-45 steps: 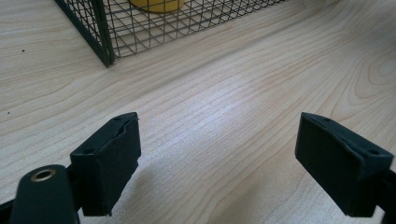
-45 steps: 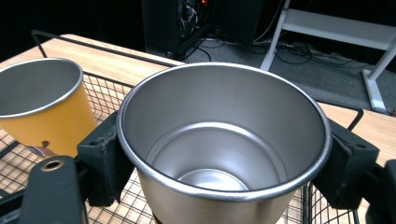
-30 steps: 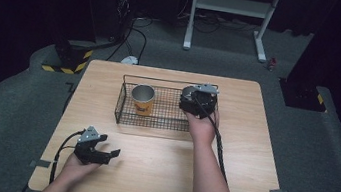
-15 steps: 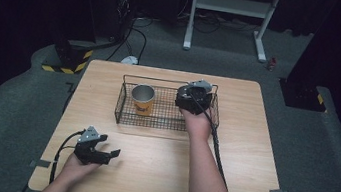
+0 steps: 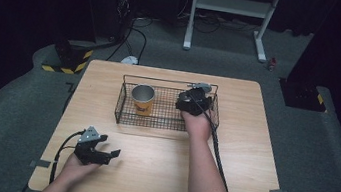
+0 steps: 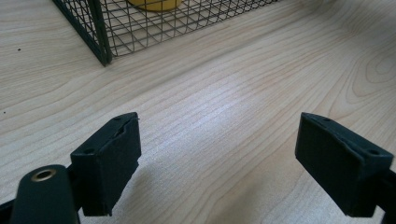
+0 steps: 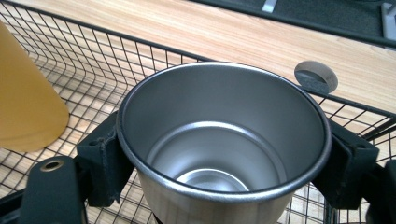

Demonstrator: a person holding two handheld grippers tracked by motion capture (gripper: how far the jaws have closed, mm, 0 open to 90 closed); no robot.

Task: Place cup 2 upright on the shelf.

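- The right hand-held gripper (image 7: 219, 154) pinched a steel cup (image 7: 224, 140) inside the wire basket (image 5: 125, 100), beside a yellow cup (image 5: 143, 98).
- The left hand-held gripper (image 6: 231, 163) sat spread over the counter (image 5: 158, 165).

Light fell from above onto the table (image 5: 157, 175), which was bright with a pale sheen near its middle, while the surrounding room lay almost black. In the left gripper view the jaws were soft and cast blurred shadows on the wood. The steel cup (image 7: 223, 140) showed gentle glare inside, its nearest rim slightly blurred.
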